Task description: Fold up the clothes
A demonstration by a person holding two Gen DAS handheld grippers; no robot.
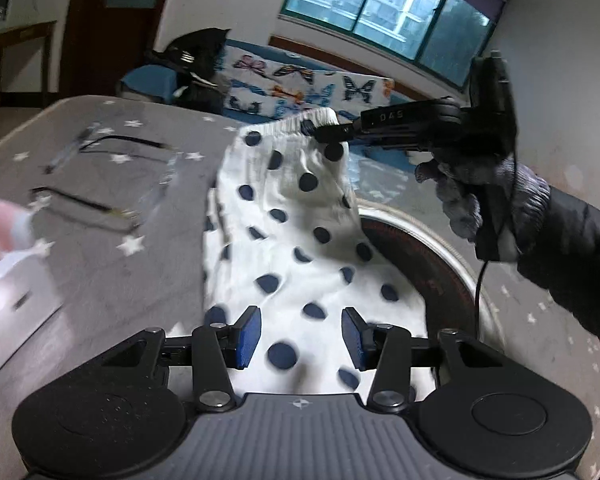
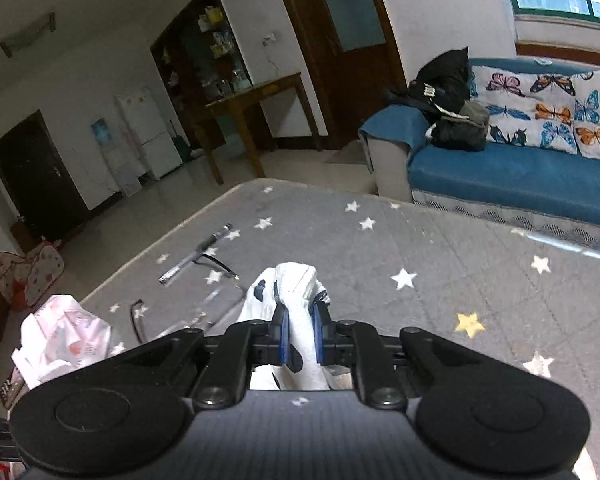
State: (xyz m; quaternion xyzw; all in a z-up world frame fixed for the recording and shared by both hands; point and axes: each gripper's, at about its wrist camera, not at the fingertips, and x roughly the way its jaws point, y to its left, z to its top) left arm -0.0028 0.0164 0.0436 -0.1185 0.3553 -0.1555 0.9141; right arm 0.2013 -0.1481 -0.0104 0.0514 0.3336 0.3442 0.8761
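Note:
A white garment with dark blue dots [image 1: 300, 216] hangs up from the grey star-patterned cover [image 1: 112, 280]. In the left wrist view my right gripper [image 1: 314, 130], held by a gloved hand [image 1: 472, 192], pinches the gathered elastic waistband and holds it raised. The right wrist view shows the right gripper [image 2: 300, 332] shut on a bunched fold of that dotted garment [image 2: 296, 280], blue pads pressing both sides. My left gripper [image 1: 300, 336] stands open low over the garment's lower part, pads apart and not pressing the cloth.
A clear hanger [image 1: 112, 176] lies on the cover to the left, also the hanger [image 2: 204, 264] in the right view. A white box [image 1: 8, 300] and pink cloth [image 2: 64, 336] sit at the left edge. A round metal-rimmed object [image 1: 440, 248] lies under the garment's right side. A blue sofa [image 2: 520, 176] stands behind.

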